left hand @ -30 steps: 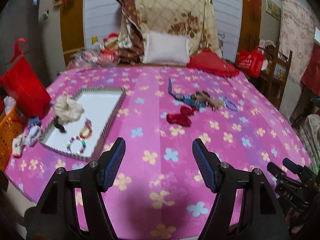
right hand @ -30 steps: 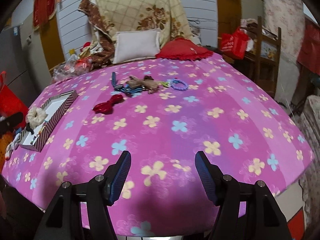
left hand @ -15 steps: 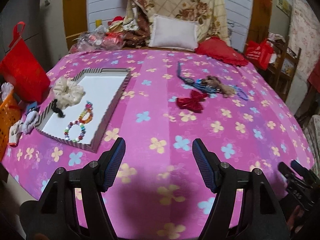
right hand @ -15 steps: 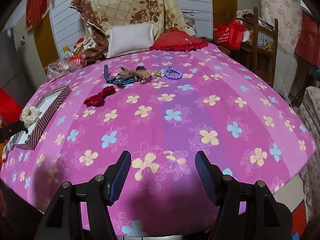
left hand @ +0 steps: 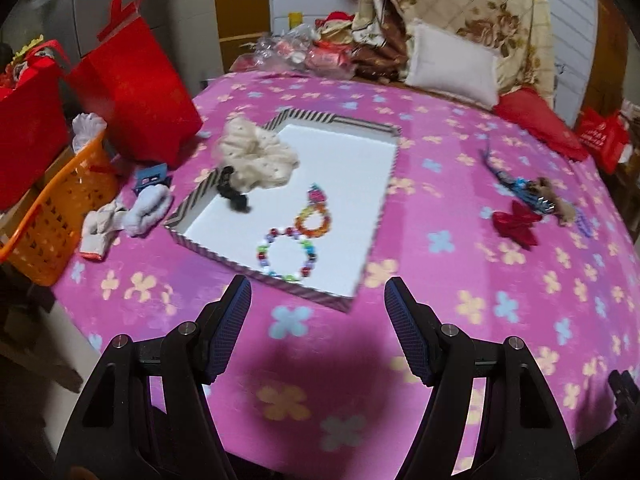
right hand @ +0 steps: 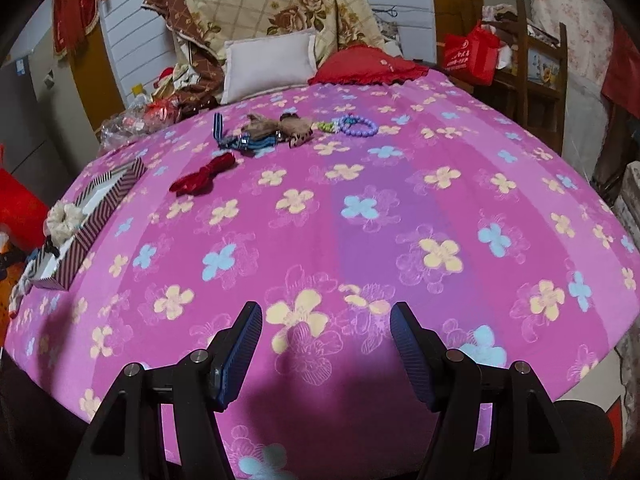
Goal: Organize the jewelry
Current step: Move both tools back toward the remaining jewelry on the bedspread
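Surface: bed (right hand: pixel 400 216) under a pink spread with yellow and blue flowers; bedroom clutter around it.
Headboard end: white pillow (right hand: pixel 268 60), red cushion (right hand: pixel 368 65), floral quilt (right hand: pixel 272 4) piled against the wall.
Tray: striped-rim tray (left hand: pixel 380 204) with a white floor, lying on the spread toward the left edge of the bed — just ahead of the left tongs.
In tray: cream scrunchie (left hand: pixel 256 156) draped over the far-left rim; black hair tie (left hand: pixel 234 196) just beside it; multicoloured bead bracelet (left hand: pixel 286 254) near the front rim, touching a smaller orange bead bracelet (left hand: pixel 314 222).
Loose on spread: red bow (right hand: pixel 202 176) alone, well apart from the tray; beyond it a heap — blue striped ribbon (right hand: pixel 240 140) and brown hair clips (right hand: pixel 286 126), tangled so that single pieces are hard to tell; purple bead bracelet (right hand: pixel 358 126) at the heap's right end.
Left tongs (left hand: pixel 318 322): spread wide, nothing between them, above the spread just short of the tray's near corner.
Right tongs (right hand: pixel 326 350): spread wide, nothing between them, over the near part of the bed, well apart from the heap.
Left of bed: orange basket (left hand: pixel 48 232), red gift bags (left hand: pixel 136 92), pale socks (left hand: pixel 124 216) on the spread's edge.
Right of bed: wooden chair (right hand: pixel 540 64) with a red bag (right hand: pixel 470 54).
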Demonstrator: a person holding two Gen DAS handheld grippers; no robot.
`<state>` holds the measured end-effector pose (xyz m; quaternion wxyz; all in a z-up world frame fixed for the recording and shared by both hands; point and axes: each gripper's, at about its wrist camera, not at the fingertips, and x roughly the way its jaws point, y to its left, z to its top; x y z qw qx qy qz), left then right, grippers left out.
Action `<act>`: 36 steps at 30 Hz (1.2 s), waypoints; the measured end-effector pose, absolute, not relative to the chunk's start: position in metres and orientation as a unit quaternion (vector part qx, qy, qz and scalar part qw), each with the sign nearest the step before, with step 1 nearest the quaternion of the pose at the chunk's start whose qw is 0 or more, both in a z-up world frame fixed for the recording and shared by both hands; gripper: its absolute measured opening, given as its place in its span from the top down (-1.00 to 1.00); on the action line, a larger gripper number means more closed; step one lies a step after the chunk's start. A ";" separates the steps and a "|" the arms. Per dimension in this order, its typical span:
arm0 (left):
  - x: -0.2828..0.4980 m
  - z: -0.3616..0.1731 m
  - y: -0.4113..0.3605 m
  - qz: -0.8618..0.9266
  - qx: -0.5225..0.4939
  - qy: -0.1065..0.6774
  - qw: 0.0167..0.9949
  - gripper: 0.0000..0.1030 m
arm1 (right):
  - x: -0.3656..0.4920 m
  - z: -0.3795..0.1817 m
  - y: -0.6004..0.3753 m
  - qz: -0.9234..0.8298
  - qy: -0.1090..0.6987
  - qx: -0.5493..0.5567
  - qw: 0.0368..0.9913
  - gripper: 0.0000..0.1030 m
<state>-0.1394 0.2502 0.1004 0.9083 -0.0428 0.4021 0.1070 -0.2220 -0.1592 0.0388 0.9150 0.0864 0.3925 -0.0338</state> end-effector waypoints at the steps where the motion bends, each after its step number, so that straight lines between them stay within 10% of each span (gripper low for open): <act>1: -0.135 0.097 0.252 0.106 -0.042 0.406 0.907 -0.35 | -0.221 0.037 -0.160 -0.033 0.394 0.090 0.914 -0.24; 11: -0.063 0.037 0.216 0.039 0.022 0.482 0.875 -0.34 | -0.222 0.032 -0.166 -0.041 0.398 0.102 0.911 -0.24; 15: -0.052 0.023 0.209 0.062 0.051 0.502 0.861 0.63 | -0.221 0.030 -0.165 -0.037 0.401 0.104 0.910 -0.25; 19: -0.061 0.029 0.211 0.040 0.003 0.519 0.854 0.82 | -0.219 0.029 -0.162 -0.033 0.401 0.101 0.910 -0.24; 32: -0.125 0.064 0.187 0.022 0.009 0.452 0.892 0.78 | -0.218 0.023 -0.155 -0.023 0.410 0.092 0.907 -0.25; 36: -0.146 0.084 0.174 0.003 0.018 0.407 0.913 -0.05 | -0.217 0.019 -0.154 -0.038 0.415 0.079 0.906 -0.25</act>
